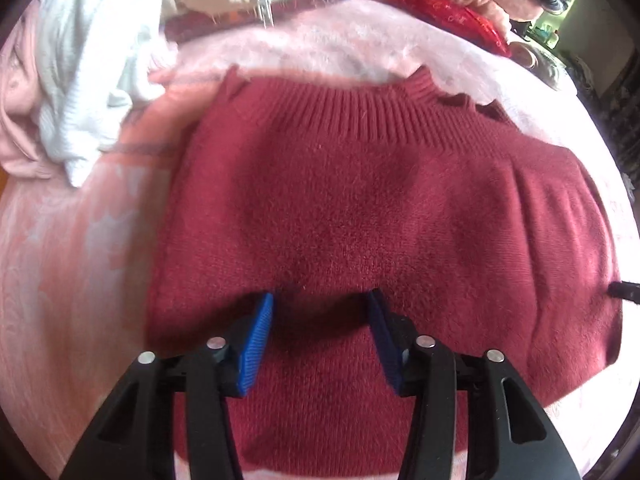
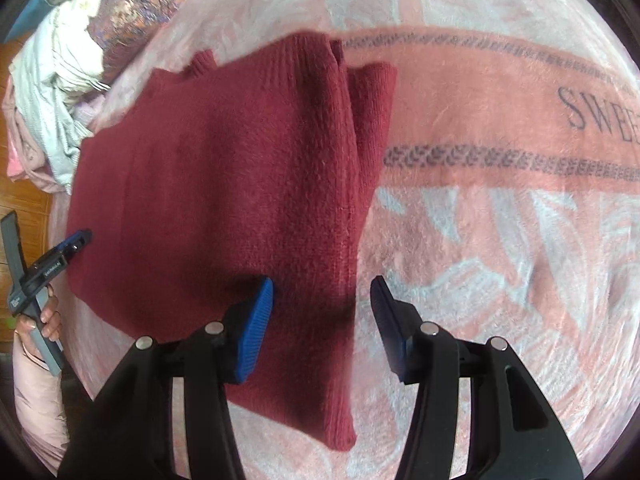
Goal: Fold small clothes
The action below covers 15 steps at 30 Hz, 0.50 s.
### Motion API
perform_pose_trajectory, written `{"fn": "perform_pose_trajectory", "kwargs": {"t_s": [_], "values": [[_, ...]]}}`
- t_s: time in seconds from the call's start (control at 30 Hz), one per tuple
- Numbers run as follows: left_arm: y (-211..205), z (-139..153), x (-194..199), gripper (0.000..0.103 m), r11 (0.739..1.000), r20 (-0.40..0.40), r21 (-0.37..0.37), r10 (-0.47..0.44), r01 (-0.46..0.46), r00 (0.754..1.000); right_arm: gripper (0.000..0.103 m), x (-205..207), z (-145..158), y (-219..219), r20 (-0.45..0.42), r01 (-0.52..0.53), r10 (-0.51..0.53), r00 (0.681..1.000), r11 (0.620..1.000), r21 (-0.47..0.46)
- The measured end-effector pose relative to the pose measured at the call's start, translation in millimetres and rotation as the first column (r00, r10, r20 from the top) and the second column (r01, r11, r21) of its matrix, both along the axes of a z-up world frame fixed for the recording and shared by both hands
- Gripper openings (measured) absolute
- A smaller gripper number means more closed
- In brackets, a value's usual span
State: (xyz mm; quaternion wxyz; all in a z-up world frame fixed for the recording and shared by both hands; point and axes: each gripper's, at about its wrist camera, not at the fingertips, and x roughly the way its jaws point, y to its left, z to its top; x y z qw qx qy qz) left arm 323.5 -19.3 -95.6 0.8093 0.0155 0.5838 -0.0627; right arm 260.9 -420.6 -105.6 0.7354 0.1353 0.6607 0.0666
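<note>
Blue-padded jaws of the left gripper (image 1: pixel 320 332) stand spread and released above a dark red knitted sweater (image 1: pixel 360 216), which lies flat, partly folded, on a pink fleece blanket with pale leaf patterns (image 2: pixel 500 240). Equally parted, the right gripper (image 2: pixel 322 316) straddles the sweater's folded edge, gripping nothing. Pale crumpled garments (image 1: pixel 88 80) are piled near the sweater's ribbed collar.
</note>
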Motion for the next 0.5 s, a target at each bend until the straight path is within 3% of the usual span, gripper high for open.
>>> {"fn": "perform_pose_trajectory", "kwargs": {"t_s": [0.13,0.17,0.2,0.23,0.5], "values": [[8.0,-4.7,3.8,0.053,0.999,-0.022,-0.054,-0.007,0.006,1.0,0.046,-1.4,-11.1,2.9,0.016,-0.005,0.006,1.0,1.0,-0.005],[9.5,-5.1,4.8,0.053,0.998,-0.028,-0.065,-0.007,0.005,1.0,0.042,-2.1,-10.5,3.0,0.018,-0.005,0.005,1.0,1.0,0.005],[9.5,-5.7,5.7,0.053,0.998,-0.03,-0.068,-0.01,0.008,1.0,0.026,-3.1,-10.3,3.2,0.017,-0.006,0.005,1.0,0.999,0.041],[9.4,-6.2,6.2,0.053,0.998,-0.032,-0.069,-0.013,0.01,0.999,0.024,-3.8,-9.1,3.1,0.012,0.005,-0.006,1.0,0.998,0.055],[5.2,-11.5,9.4,0.055,0.999,-0.034,-0.048,-0.018,0.017,0.999,0.017,-4.2,5.6,12.6,-0.003,0.025,-0.025,1.0,1.0,0.0]]}}
